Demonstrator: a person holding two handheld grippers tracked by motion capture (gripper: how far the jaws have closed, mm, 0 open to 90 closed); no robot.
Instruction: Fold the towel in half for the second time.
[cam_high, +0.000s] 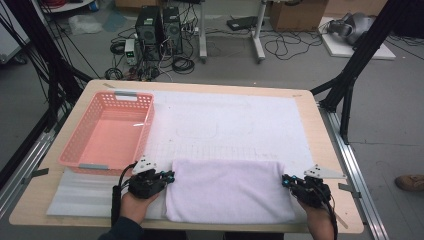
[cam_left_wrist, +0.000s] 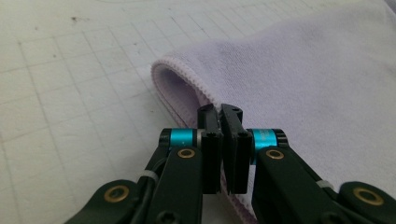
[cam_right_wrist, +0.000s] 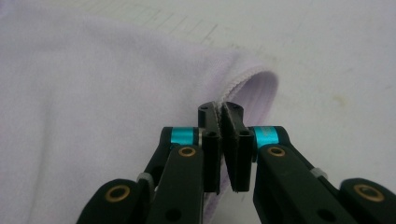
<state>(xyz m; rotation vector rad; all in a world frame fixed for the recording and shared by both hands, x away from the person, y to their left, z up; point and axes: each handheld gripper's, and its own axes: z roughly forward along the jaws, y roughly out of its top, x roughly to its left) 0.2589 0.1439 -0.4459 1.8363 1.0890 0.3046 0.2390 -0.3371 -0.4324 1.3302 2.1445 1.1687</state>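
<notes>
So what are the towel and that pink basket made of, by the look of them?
Towel: soft lilac knit or terry-like fabric, matte, with a stitched hem showing in the left gripper view; probably cotton or microfibre. Basket: moulded pink plastic, slightly glossy, with perforated lattice walls.

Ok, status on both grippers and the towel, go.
Left gripper shut on towel left edge. Right gripper shut on its right edge. Towel folded, flat on mat. Pink basket off left, nothing blocking.
</notes>
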